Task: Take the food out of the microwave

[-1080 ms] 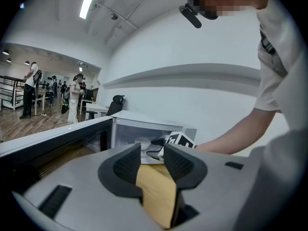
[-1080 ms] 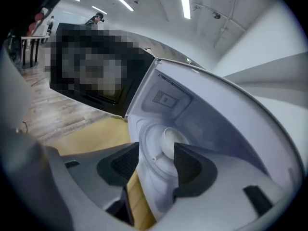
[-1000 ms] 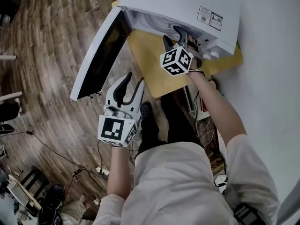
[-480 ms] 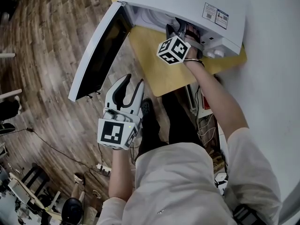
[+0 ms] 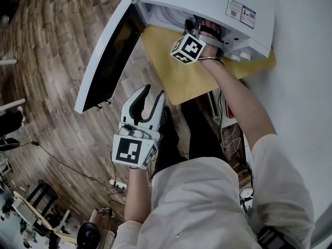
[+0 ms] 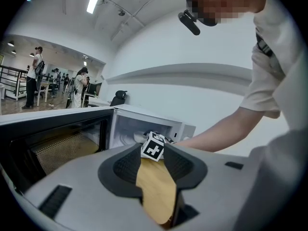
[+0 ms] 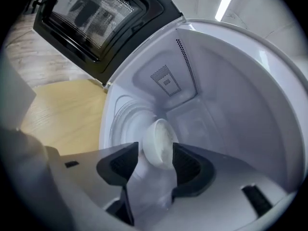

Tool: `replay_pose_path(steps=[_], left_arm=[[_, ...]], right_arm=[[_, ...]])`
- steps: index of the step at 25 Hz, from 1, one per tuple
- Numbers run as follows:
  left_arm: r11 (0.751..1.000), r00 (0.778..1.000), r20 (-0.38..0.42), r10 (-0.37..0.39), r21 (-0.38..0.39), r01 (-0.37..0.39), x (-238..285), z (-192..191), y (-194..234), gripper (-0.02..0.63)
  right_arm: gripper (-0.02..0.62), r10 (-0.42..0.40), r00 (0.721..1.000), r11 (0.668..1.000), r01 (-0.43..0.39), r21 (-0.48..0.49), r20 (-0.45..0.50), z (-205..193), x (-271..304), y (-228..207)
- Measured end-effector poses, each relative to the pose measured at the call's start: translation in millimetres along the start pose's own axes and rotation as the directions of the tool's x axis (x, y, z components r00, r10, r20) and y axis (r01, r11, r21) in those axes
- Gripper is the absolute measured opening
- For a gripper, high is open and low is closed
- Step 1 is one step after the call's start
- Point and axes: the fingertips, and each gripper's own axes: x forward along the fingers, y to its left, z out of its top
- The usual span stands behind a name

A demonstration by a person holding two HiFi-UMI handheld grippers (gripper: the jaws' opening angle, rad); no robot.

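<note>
The fingers (image 7: 118, 165) of our right gripper (image 7: 155, 148) stand apart on either side of a small white bowl (image 7: 159, 137). The bowl sits between their tips on the glass turntable (image 7: 120, 121), deep inside the white microwave (image 7: 226, 95). We cannot tell whether the pads touch it, and what the bowl holds is too pale to make out. In the head view, we see the microwave's door (image 5: 109, 53) swung wide to the left and the oven resting on a light wooden counter (image 5: 171, 74). Our left gripper (image 5: 152, 92) hangs well short of the oven, above the plank floor (image 5: 52, 61). Its fingers (image 6: 120, 166) are likewise apart, with nothing held between them.
</note>
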Motion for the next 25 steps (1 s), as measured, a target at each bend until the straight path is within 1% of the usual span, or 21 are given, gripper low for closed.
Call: replay_pose_path(steps=[5,13,19,25], left_arm=[[1.0,1.0,-0.006,-0.012,-0.003,0.012,0,-2,-8,0.126],[1.0,1.0,-0.02,-0.015,-0.001,0.015,1,-6,-12,0.126],[1.0,1.0,-0.022,-0.014,0.001,0.014,1,-6,-15,0.126],[1.0,1.0,-0.018,-0.012,0.003,0.012,1,-4,-15,0.126]], right_arm=[[0.21,-0.038,0.999,0.998,0.038,-0.057,0.001,-1,3,1],[0.172,-0.082,0.997,0.992,0.081,-0.096,-0.011,-10,10,1],[0.15,-0.107,0.994,0.985,0.107,-0.134,0.004,-9,9,2],[0.133,-0.111,0.994,0.982,0.11,-0.156,0.007,-7,8,2]])
